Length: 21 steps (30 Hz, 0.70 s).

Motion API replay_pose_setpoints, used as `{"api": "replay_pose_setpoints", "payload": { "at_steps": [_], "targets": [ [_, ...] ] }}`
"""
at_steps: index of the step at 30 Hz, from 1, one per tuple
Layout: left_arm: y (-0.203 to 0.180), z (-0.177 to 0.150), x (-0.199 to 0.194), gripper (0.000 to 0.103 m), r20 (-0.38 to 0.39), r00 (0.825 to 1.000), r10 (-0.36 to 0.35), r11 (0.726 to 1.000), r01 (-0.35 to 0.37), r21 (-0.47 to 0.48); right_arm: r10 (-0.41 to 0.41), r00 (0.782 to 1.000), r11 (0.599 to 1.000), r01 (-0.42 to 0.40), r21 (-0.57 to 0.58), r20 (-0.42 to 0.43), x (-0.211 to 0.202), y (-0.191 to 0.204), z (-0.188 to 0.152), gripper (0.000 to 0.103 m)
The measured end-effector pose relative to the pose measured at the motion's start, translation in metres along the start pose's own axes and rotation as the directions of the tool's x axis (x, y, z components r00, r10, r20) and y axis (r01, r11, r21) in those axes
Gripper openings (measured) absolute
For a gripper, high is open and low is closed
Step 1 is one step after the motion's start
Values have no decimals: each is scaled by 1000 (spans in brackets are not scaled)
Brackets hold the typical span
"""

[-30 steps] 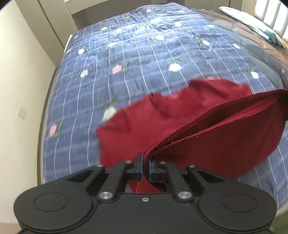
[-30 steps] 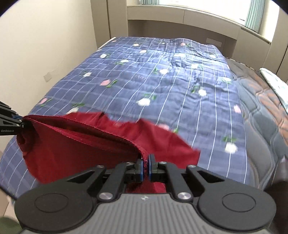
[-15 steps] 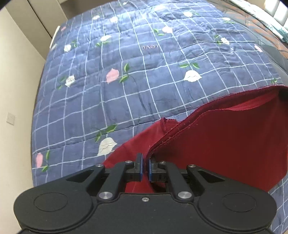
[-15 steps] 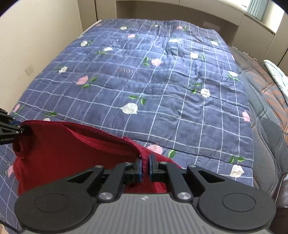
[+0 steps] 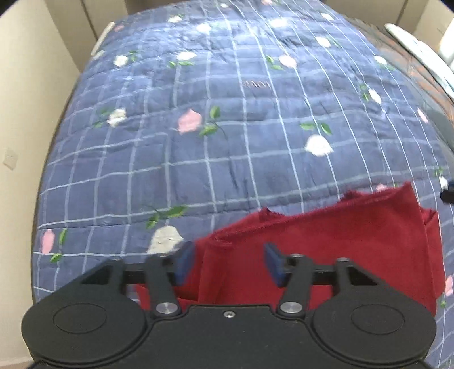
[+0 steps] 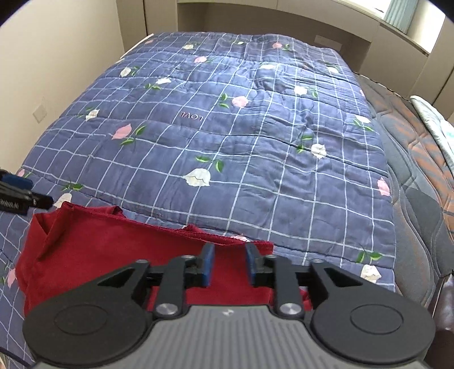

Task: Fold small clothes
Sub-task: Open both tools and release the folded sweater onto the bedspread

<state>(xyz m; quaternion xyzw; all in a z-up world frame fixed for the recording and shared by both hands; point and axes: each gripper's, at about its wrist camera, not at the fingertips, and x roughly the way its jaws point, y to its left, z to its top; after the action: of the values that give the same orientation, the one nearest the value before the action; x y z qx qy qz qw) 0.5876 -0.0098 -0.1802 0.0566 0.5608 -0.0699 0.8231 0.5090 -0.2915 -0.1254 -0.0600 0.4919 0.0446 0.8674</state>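
A dark red garment (image 5: 326, 244) lies folded on the blue quilt at the near edge of the bed; it also shows in the right wrist view (image 6: 113, 244). My left gripper (image 5: 228, 262) is open, its blue pads apart over the garment's left end. My right gripper (image 6: 227, 264) is open over the garment's right end, holding nothing. The left gripper's tip (image 6: 17, 193) shows at the left edge of the right wrist view, and the right gripper's tip (image 5: 448, 193) at the right edge of the left wrist view.
The blue checked quilt with flowers (image 6: 241, 127) covers the bed. A beige wall (image 5: 25, 85) runs along the left. A brown mattress (image 6: 420, 147) and a pale pillow (image 6: 437, 122) lie to the right. Cabinets (image 6: 255, 17) stand beyond the bed.
Both grippers opened and let go of the red garment, which dropped from a lifted edge to lie flat on the quilt.
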Motion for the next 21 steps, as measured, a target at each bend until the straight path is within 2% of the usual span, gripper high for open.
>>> {"api": "replay_pose_setpoints", "payload": {
  "at_steps": [1, 2, 3, 4, 6, 10, 14, 17, 21],
  "targets": [
    [3, 0, -4, 70, 13, 1000, 5, 1000, -5, -13, 3, 1000, 1000, -3, 10, 10, -5, 0, -3, 49],
    [7, -1, -10, 73, 25, 1000, 12, 999, -11, -34, 6, 1000, 1000, -6, 22, 23, -11, 0, -6, 58],
    [10, -2, -15, 83, 33, 999, 19, 998, -17, -55, 6, 999, 999, -7, 35, 38, -19, 0, -11, 69],
    [14, -5, -20, 90, 43, 999, 31, 996, -28, -83, 3, 999, 999, -6, 47, 54, -26, 0, -16, 75],
    [24, -14, -32, 96, 65, 997, 52, 988, -42, -148, -7, 996, 997, 0, 75, 93, -43, 1, -28, 96],
    [41, -46, -56, 102, 103, 994, 47, 957, -15, -290, -29, 988, 996, 15, 87, 155, -76, 1, -53, 102],
    [51, -88, -81, 102, 159, 986, 42, 899, 33, -438, -53, 978, 994, 32, 105, 202, -109, -2, -81, 103],
    [47, -121, -97, 102, 144, 988, 60, 876, 17, -482, -49, 974, 989, 17, 146, 223, -134, -7, -106, 103],
    [33, -160, -119, 102, 127, 987, 100, 873, -26, -488, -45, 970, 983, 1, 183, 239, -166, -10, -146, 103]
  ]
}}
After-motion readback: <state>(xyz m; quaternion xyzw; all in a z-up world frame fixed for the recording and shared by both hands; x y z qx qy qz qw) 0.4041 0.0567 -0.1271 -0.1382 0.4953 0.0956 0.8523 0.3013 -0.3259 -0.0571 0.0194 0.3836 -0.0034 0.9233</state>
